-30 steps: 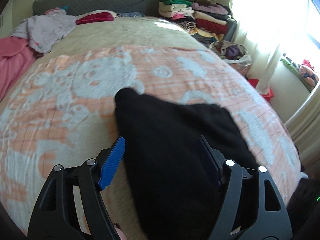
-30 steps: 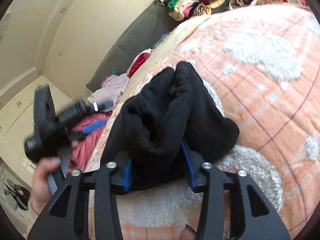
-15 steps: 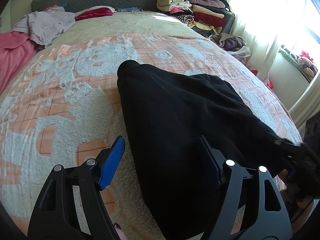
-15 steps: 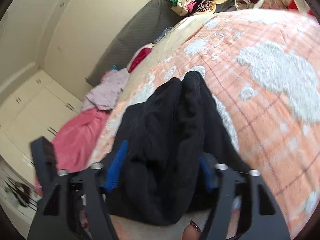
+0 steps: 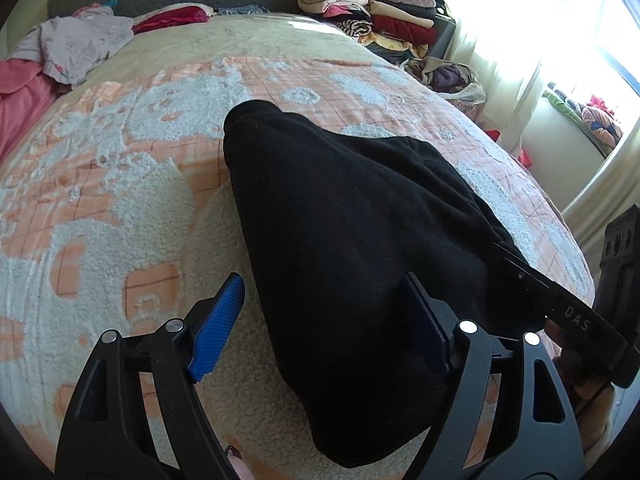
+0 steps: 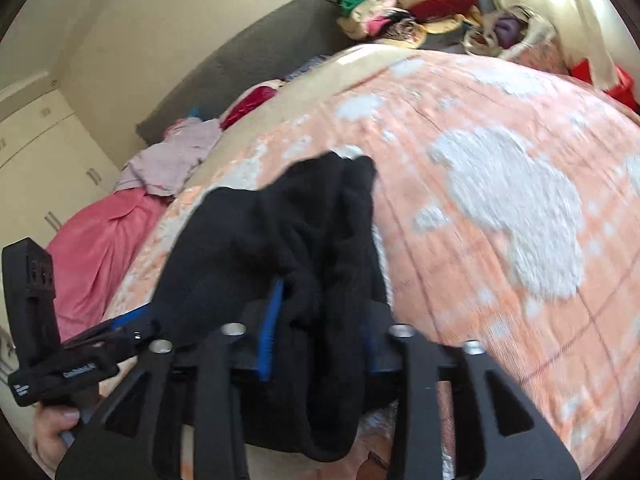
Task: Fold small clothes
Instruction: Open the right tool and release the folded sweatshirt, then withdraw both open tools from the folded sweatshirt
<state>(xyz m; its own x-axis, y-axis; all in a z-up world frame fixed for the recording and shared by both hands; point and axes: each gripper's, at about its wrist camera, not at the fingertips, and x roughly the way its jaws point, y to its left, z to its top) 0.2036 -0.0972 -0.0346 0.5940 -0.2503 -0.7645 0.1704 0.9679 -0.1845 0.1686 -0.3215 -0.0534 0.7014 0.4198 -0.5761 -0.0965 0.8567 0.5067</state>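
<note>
Black garment (image 5: 340, 232) clamped by right hand-held gripper (image 6: 316, 320)

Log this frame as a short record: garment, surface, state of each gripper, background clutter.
garment: black garment, bunched, lying on the bed
surface: orange-and-white blanket
left gripper: open, fingers either side of the garment's near edge
right gripper: shut on black garment, cloth between its fingers
background: folded clothes stack by the window; pink cloth at bed's far side

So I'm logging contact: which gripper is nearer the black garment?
Right. The right gripper is clamped on the black garment; the left gripper is open, straddling its edge without gripping.
</note>
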